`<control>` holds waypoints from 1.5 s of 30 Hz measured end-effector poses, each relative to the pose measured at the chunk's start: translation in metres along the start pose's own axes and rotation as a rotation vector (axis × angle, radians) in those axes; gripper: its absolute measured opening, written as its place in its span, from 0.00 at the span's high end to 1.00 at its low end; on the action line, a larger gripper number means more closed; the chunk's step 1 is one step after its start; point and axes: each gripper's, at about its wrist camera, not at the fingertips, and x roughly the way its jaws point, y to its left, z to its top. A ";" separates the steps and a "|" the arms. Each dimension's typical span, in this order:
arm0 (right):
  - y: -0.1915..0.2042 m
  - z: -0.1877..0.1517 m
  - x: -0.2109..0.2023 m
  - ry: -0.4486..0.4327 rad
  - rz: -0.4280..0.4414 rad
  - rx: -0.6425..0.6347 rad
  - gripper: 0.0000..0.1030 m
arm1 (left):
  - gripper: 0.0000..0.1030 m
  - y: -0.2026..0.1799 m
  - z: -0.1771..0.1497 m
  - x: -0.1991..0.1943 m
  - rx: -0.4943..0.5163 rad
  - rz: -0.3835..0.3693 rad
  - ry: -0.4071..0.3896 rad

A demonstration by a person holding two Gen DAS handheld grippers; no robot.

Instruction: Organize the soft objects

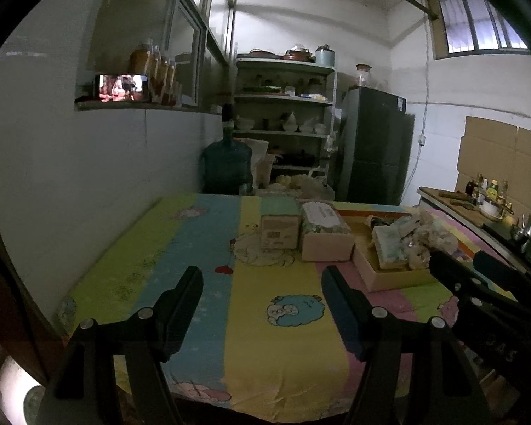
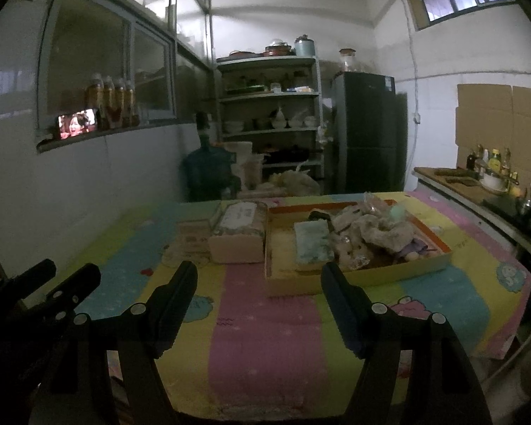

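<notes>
A shallow cardboard tray (image 2: 400,272) sits on the striped cartoon tablecloth (image 2: 265,318) and holds a heap of soft toys and cloths (image 2: 375,235) plus a blue-green folded cloth (image 2: 311,244). The tray also shows in the left wrist view (image 1: 396,279), right of centre. Two tissue packs lie left of it: a floral one (image 2: 239,233) and a small brown one (image 1: 279,231). My left gripper (image 1: 262,304) is open and empty above the near table. My right gripper (image 2: 258,301) is open and empty, just short of the tray's near edge.
A wall runs along the table's left side. Behind the table stand a blue water jug (image 1: 226,166), shelves of dishes (image 1: 283,117) and a dark fridge (image 1: 375,148). A counter with bottles and a sink (image 2: 495,184) lies to the right.
</notes>
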 end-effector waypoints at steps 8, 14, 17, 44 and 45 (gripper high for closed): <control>-0.003 -0.001 0.003 0.008 0.010 0.019 0.28 | 0.32 -0.003 -0.001 0.004 0.009 0.003 0.008; -0.004 -0.002 0.003 -0.003 0.011 0.025 0.28 | 0.32 -0.006 -0.004 0.001 0.019 0.004 0.003; -0.004 -0.002 0.003 -0.004 0.012 0.025 0.28 | 0.32 -0.006 -0.005 0.000 0.018 0.003 0.003; -0.004 -0.003 -0.002 -0.009 0.011 0.022 0.28 | 0.32 -0.006 -0.007 0.000 0.009 0.007 0.007; -0.004 -0.003 -0.003 -0.008 0.009 0.022 0.28 | 0.32 -0.006 -0.008 0.001 0.011 0.008 0.009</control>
